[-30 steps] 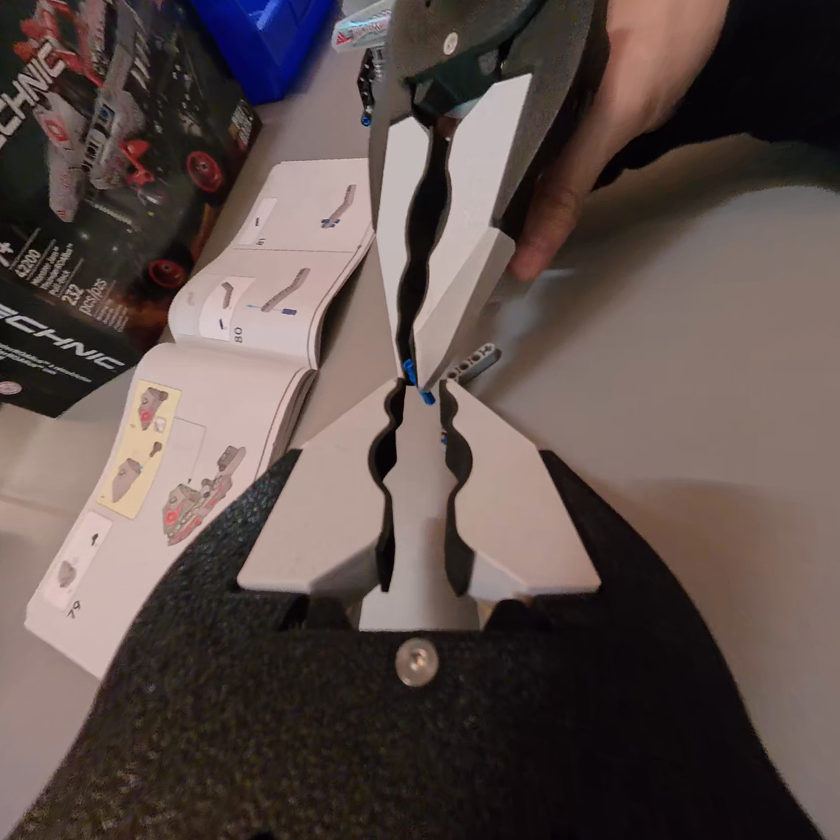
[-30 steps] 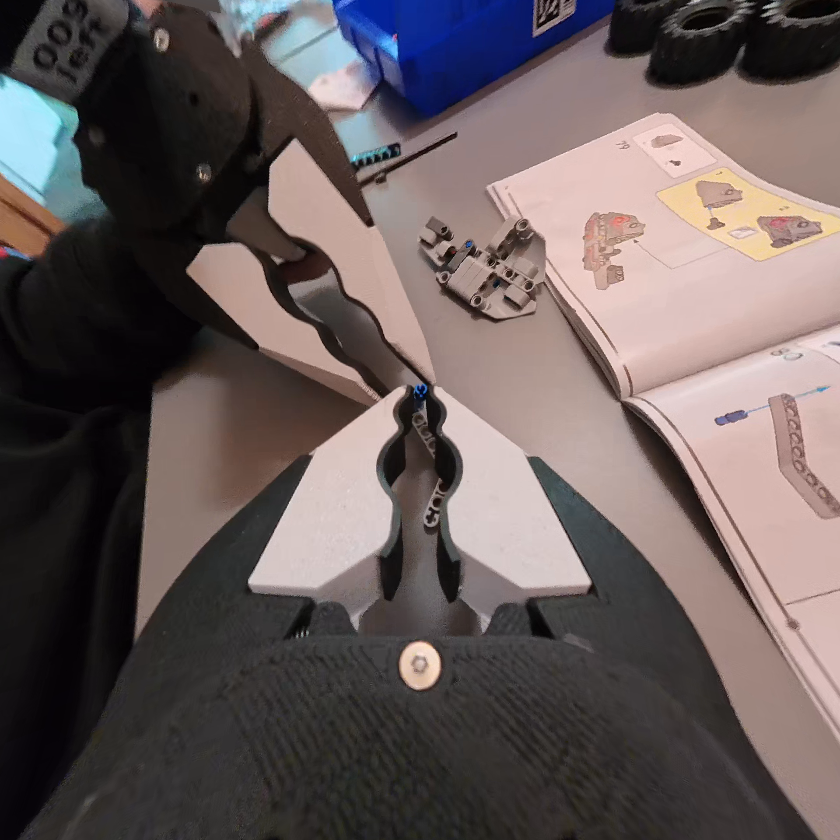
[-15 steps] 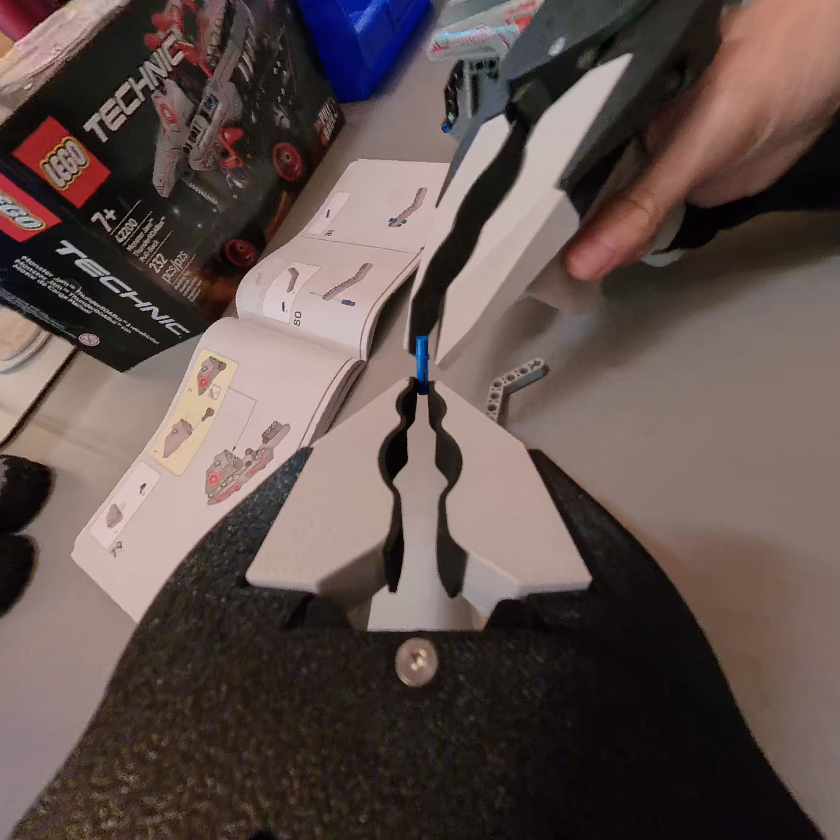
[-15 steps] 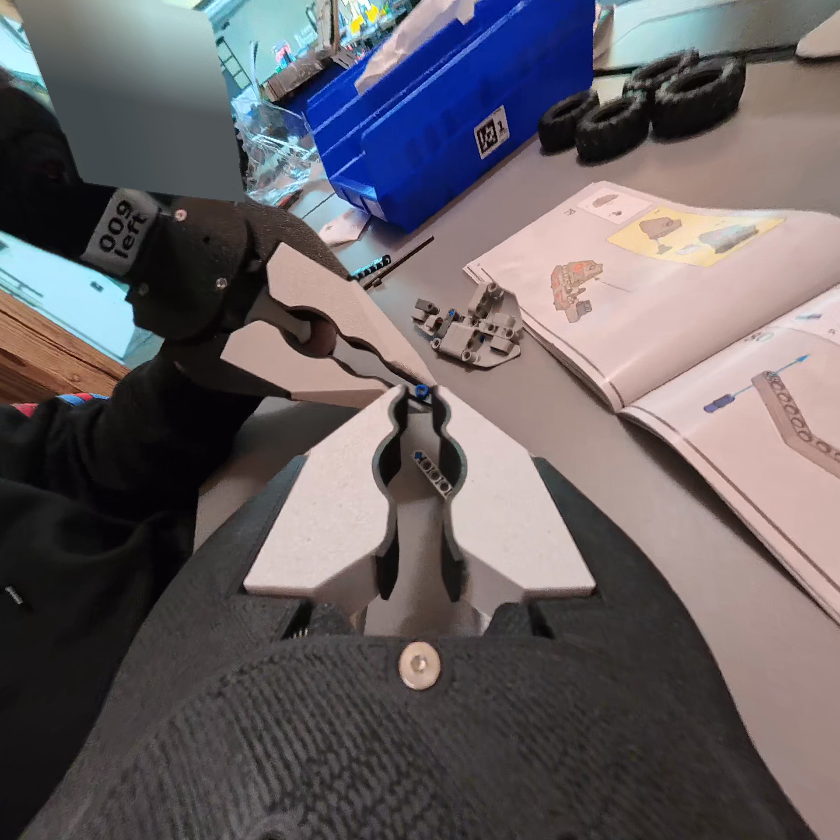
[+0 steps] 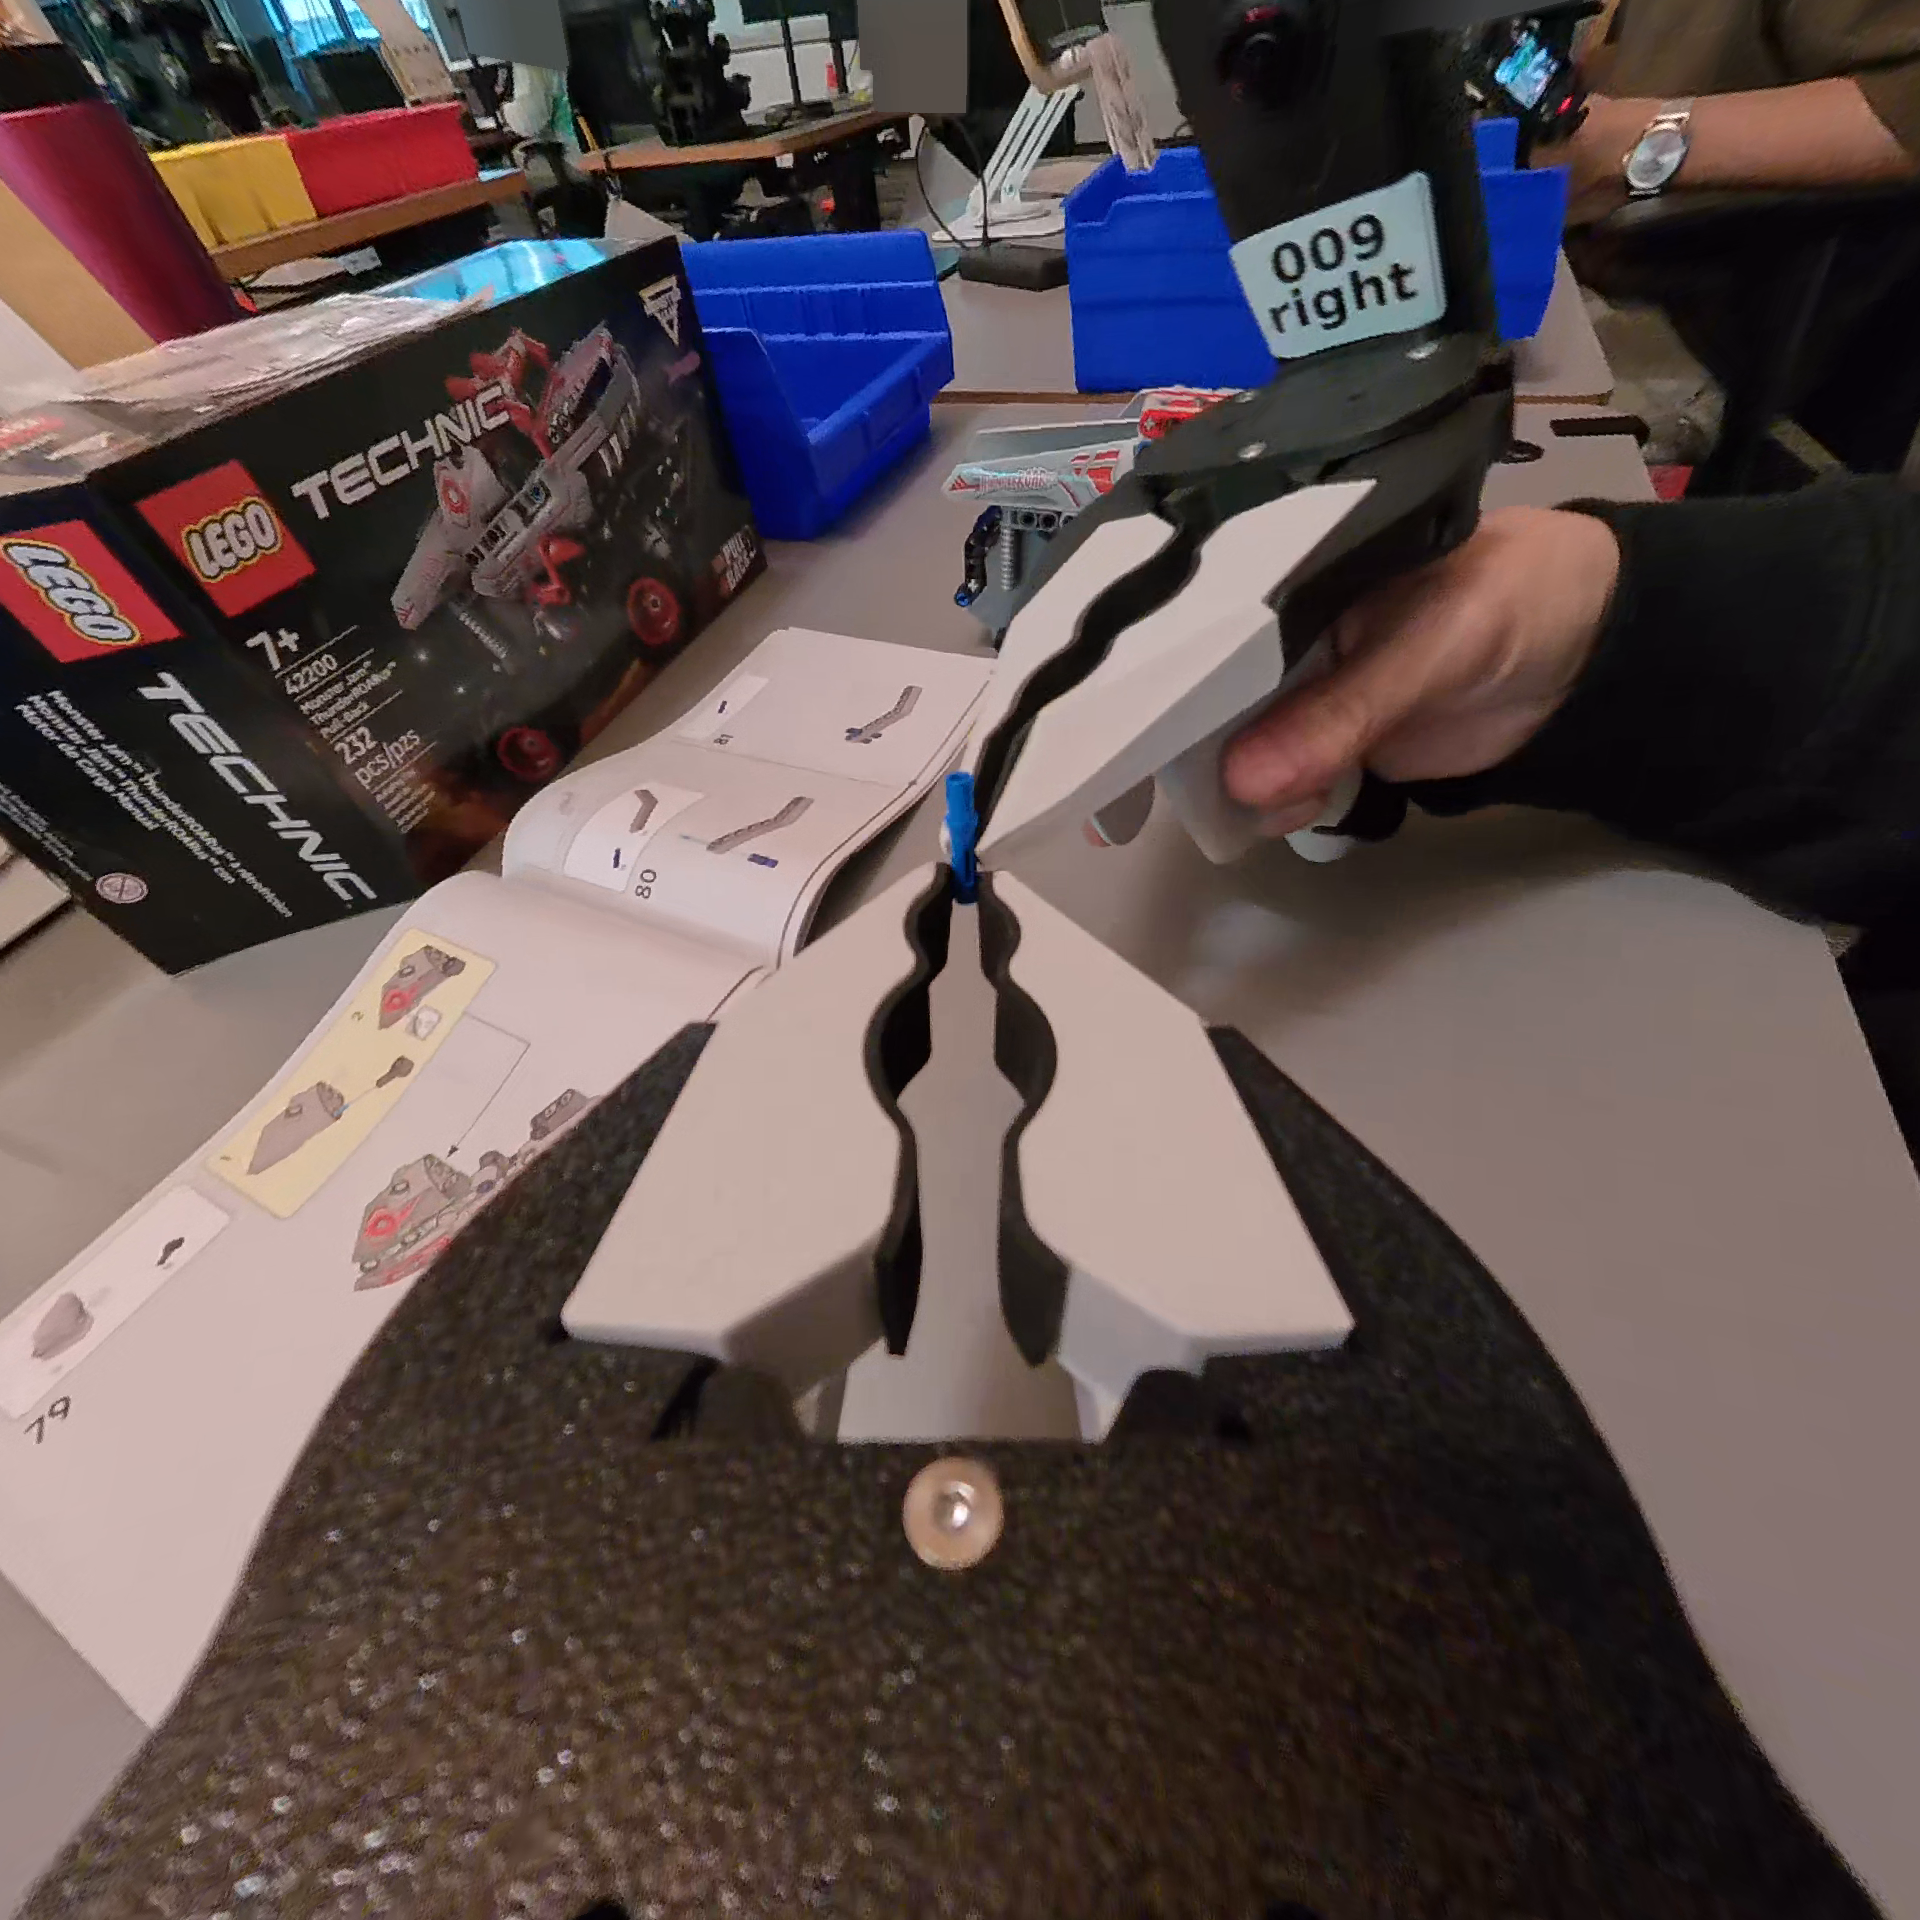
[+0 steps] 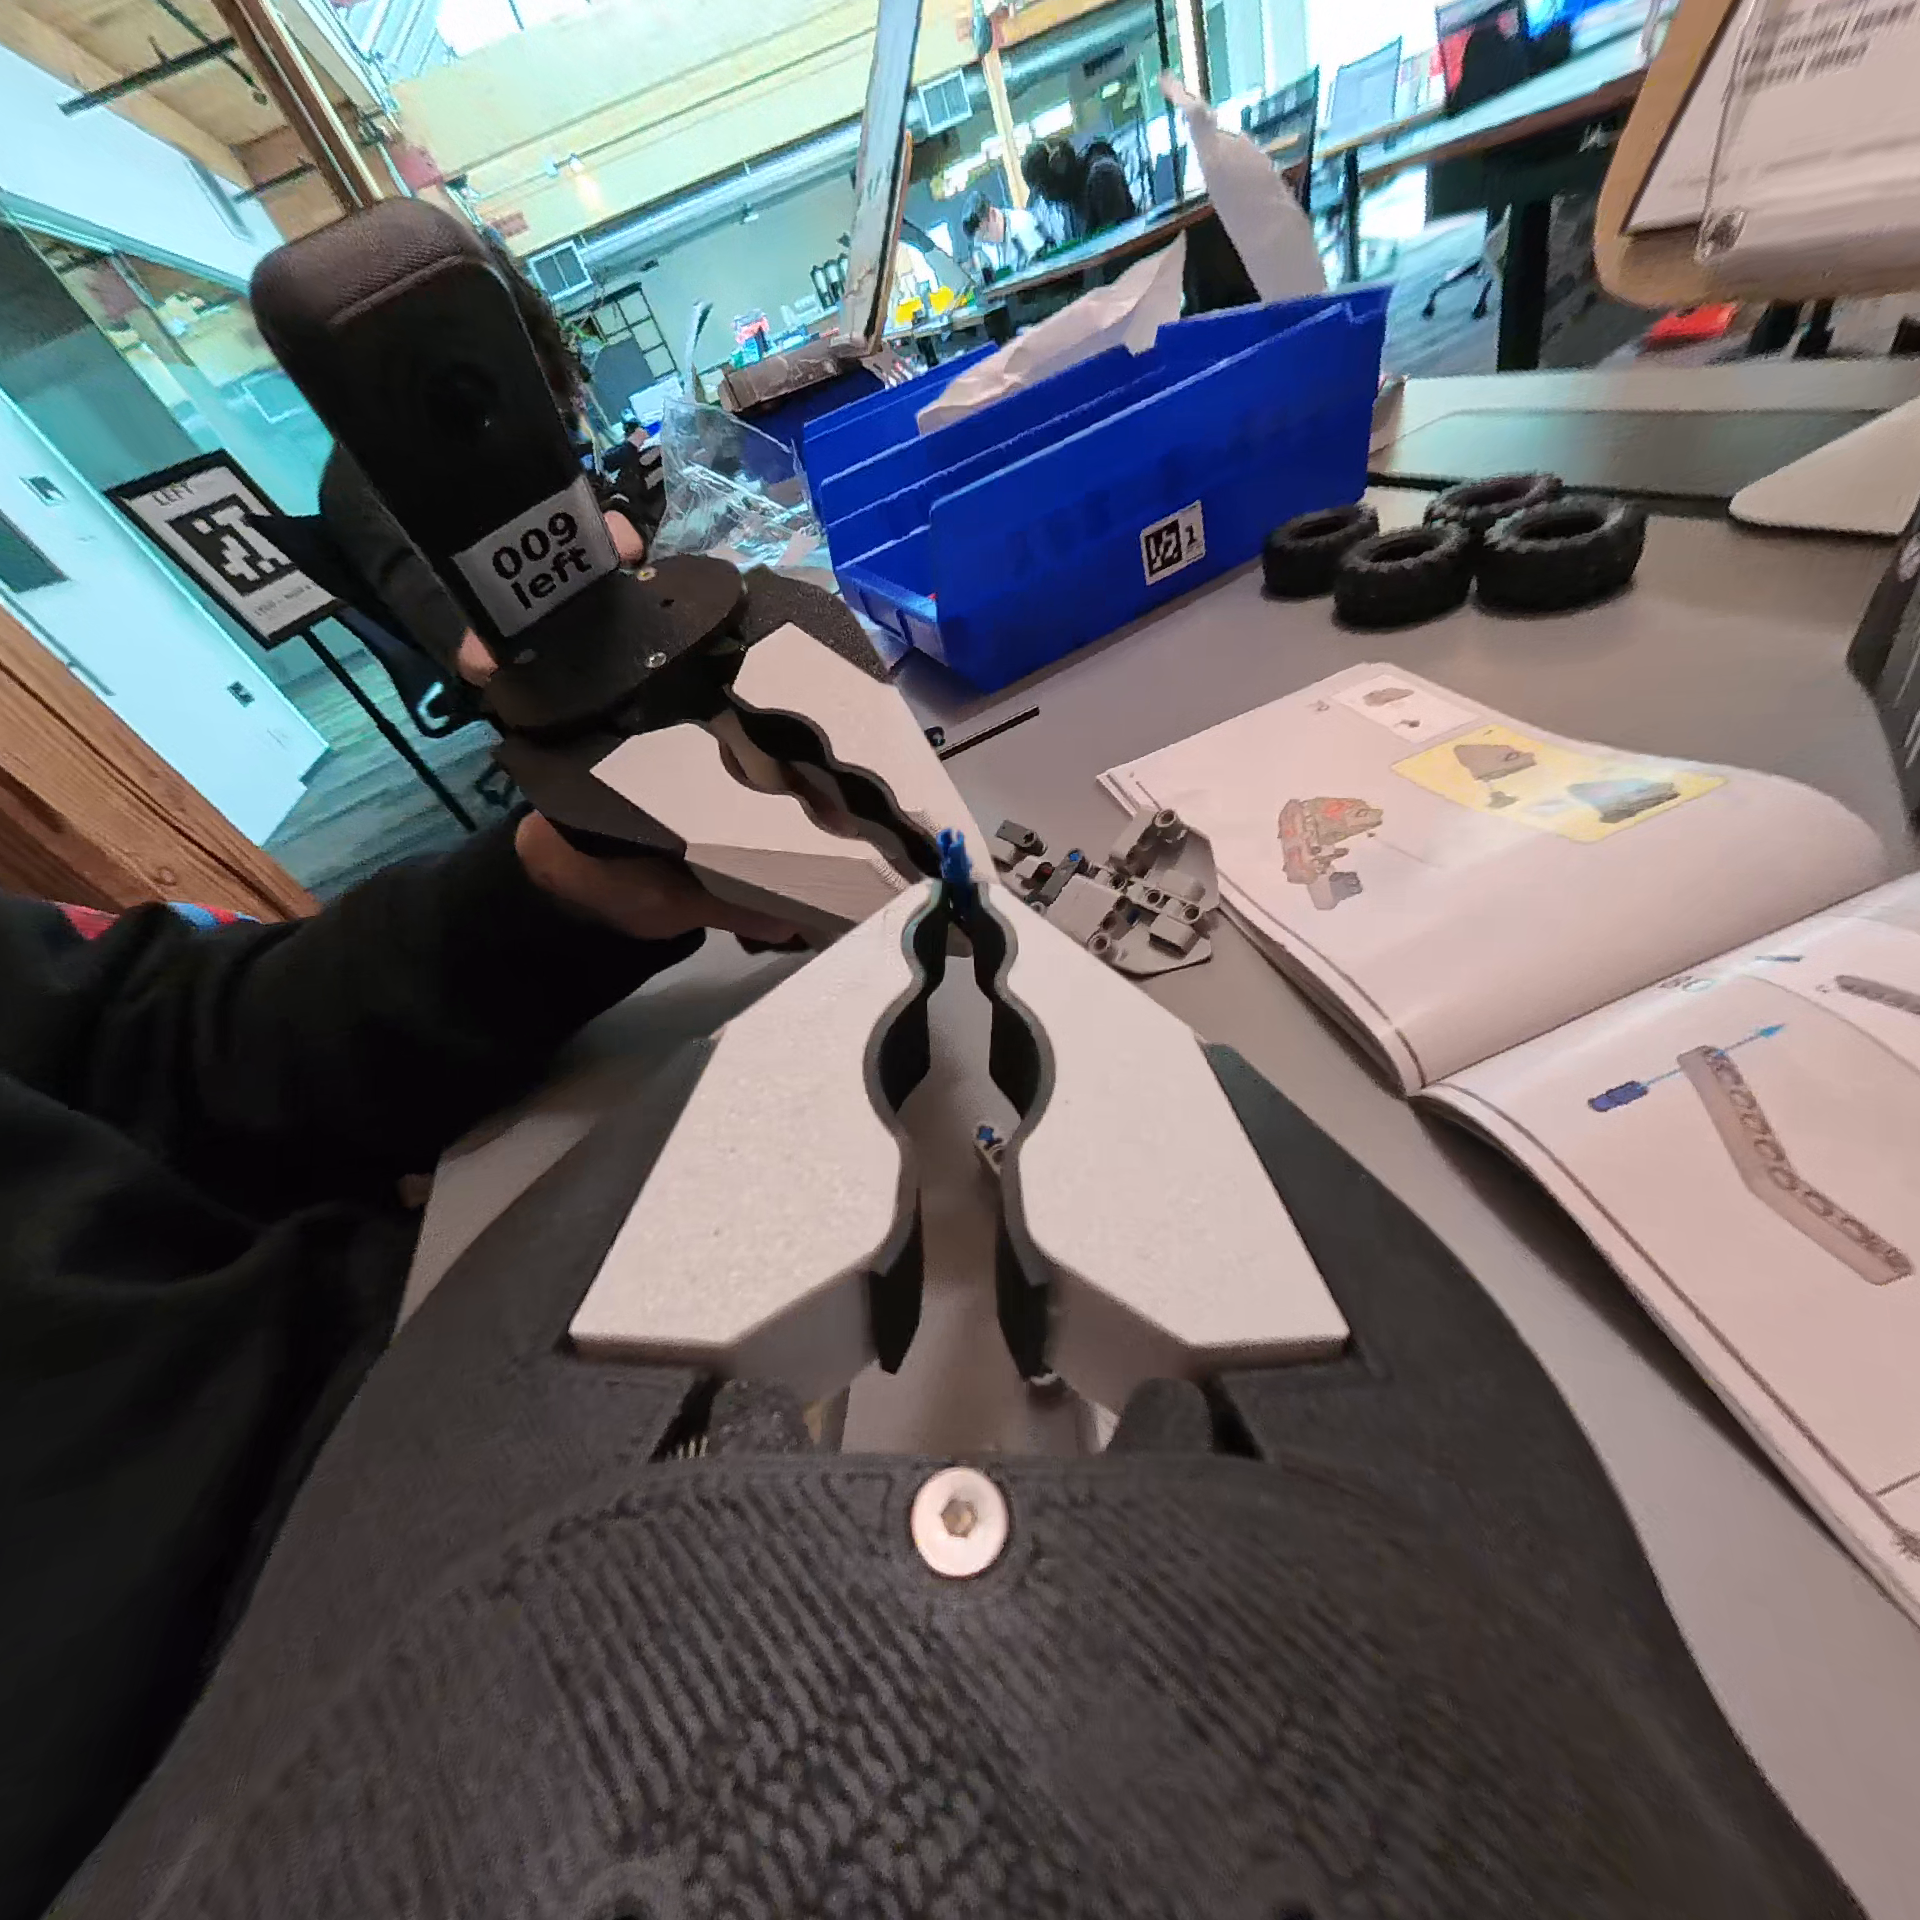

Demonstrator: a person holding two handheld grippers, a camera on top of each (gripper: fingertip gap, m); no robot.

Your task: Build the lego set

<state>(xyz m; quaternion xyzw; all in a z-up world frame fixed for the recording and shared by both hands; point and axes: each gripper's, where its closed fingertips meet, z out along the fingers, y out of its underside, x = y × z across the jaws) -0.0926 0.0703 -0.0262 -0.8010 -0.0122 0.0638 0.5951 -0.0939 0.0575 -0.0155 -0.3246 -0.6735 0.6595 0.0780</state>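
A small blue pin (image 5: 958,831) stands nearly upright in the air above the bench (image 5: 1455,1091), pinched at its lower end between the tips of the left tongs (image 5: 962,891), whose fingers are clamped together on it. The right tongs (image 5: 987,805) meet it tip to tip from the far side; their fingers are drawn close, though whether they actually grip the pin cannot be told. In the right wrist view the same pin (image 6: 950,864) sits at the tips of the right tongs (image 6: 958,902), and below the gap between those fingers a grey lego beam (image 6: 992,1141) lies on the bench (only its end shows). Just beyond lies a small grey sub-assembly (image 6: 1138,904), beside the open instruction booklet (image 6: 1507,883). Farther back stand a blue bin (image 6: 1091,520) and four black tyres (image 6: 1455,551). The set's box (image 5: 364,623) stands behind the booklet in the left wrist view.
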